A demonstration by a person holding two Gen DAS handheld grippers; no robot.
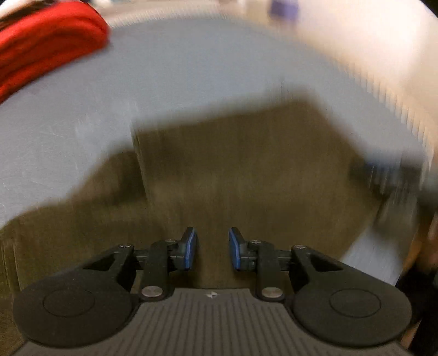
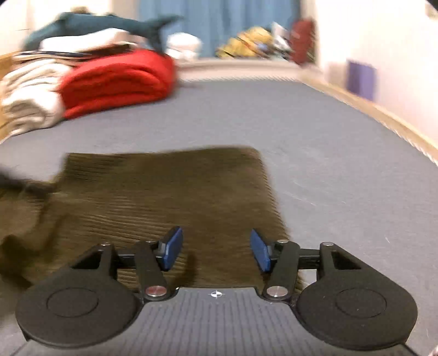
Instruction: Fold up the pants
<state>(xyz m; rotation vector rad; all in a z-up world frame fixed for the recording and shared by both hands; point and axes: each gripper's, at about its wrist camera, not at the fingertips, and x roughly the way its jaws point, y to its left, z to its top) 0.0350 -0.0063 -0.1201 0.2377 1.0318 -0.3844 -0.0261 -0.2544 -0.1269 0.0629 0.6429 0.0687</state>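
Note:
Olive-brown corduroy pants [image 2: 164, 191] lie folded flat on the grey bed sheet [image 2: 328, 153]. In the left wrist view the pants [image 1: 232, 164] fill the middle, blurred by motion, with a fold edge running down on the left. My left gripper [image 1: 212, 247] is open and empty above the pants. My right gripper [image 2: 216, 250] is open wider, empty, over the near right part of the pants. A dark blurred shape [image 2: 16, 183] at the left edge of the right wrist view may be the other gripper.
A folded red blanket [image 2: 115, 82] and white folded linen [image 2: 27, 101] lie at the far left of the bed, a teal plush toy [image 2: 95, 26] behind them. The wall and bed edge [image 2: 383, 115] run along the right. The red blanket also shows in the left wrist view [image 1: 46, 46].

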